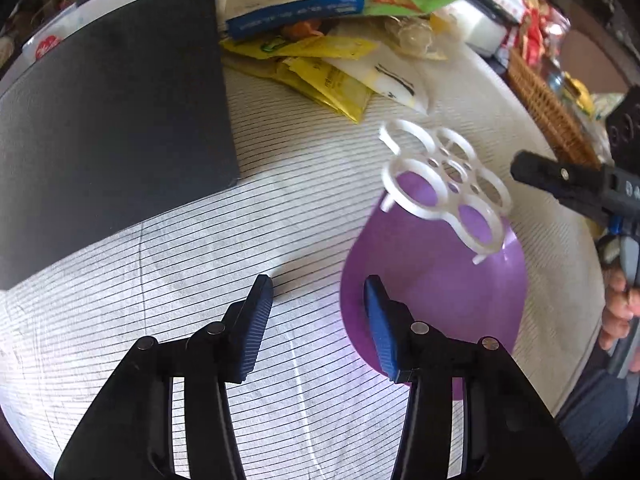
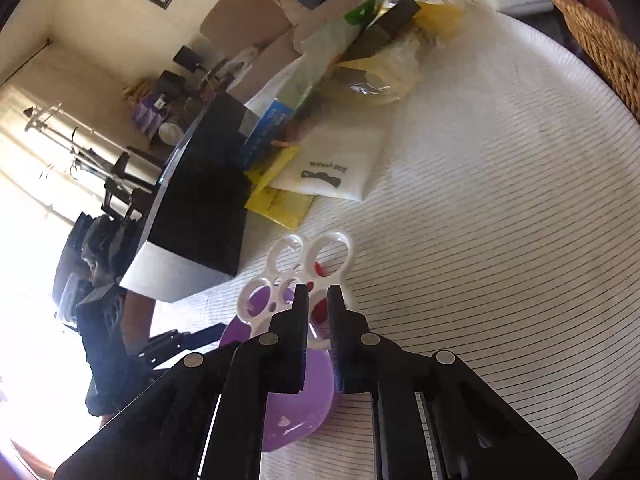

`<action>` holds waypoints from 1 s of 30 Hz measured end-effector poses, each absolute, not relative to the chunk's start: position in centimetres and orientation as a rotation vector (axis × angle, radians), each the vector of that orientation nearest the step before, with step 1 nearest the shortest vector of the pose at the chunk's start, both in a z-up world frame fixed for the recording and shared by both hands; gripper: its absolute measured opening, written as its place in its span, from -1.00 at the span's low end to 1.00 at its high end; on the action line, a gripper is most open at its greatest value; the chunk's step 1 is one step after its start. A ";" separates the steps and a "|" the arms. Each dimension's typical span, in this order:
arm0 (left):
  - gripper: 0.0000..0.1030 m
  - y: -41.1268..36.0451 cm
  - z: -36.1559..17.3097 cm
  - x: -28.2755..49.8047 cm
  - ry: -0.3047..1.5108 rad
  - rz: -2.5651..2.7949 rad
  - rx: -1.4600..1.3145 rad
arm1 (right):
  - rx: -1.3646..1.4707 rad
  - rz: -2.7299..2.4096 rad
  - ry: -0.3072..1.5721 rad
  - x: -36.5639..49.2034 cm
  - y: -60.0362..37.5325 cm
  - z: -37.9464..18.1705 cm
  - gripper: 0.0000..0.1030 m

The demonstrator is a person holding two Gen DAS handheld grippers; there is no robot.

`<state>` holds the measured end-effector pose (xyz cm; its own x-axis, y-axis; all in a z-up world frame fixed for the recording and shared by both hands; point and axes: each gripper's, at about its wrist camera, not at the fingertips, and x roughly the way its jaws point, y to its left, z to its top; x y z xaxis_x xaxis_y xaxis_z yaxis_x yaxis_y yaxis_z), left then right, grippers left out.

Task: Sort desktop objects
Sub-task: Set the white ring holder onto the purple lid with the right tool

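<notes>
Left tongs [image 1: 316, 284] point steeply down at the near edge of the table [image 1: 280, 200] with their blue pads spread. The rim of the purple bowl [image 1: 432, 300] stands between them, one pad outside it and one over its hollow, and a clear gap shows between the outer pad and the rim. Right tongs [image 2: 318, 290] come in from the table's right side with their jaws pressed almost together, pinching the edge of the white ring rack [image 1: 444, 176]. A person's hand [image 1: 618, 312] grips their handle at the edge of the left wrist view. A pale striped cloth covers the round table. Largest on it is the black box [image 1: 116, 120], lying flat toward the left edge. Next comes the wicker basket [image 1: 548, 108] at the far right edge, full of red and white packs too blurred to tell apart. A loose pile of packets [image 1: 332, 68] — yellow sachets, a white pouch, a blue carton [image 1: 296, 12] — lies along the far edge beside the box. The bowl sits near the front edge, well apart from the box. The rack — a flat plate of round openings on short legs — hangs tilted over the bowl's far rim.
</notes>
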<state>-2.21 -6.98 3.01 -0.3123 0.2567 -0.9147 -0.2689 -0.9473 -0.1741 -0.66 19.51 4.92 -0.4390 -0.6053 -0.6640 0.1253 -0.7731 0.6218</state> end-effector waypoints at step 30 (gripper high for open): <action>0.34 -6.2 1.8 -5.2 -0.484 2.136 -1.555 | 1.419 -2.256 -0.026 -1.3 12.4 4.5 -0.71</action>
<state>-5.21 -6.25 1.78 -0.2618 0.5475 -0.7948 -0.1517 -0.8366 -0.5263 -1.27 12.41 4.53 -0.3536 -0.3979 -0.8466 0.3782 -0.8885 0.2597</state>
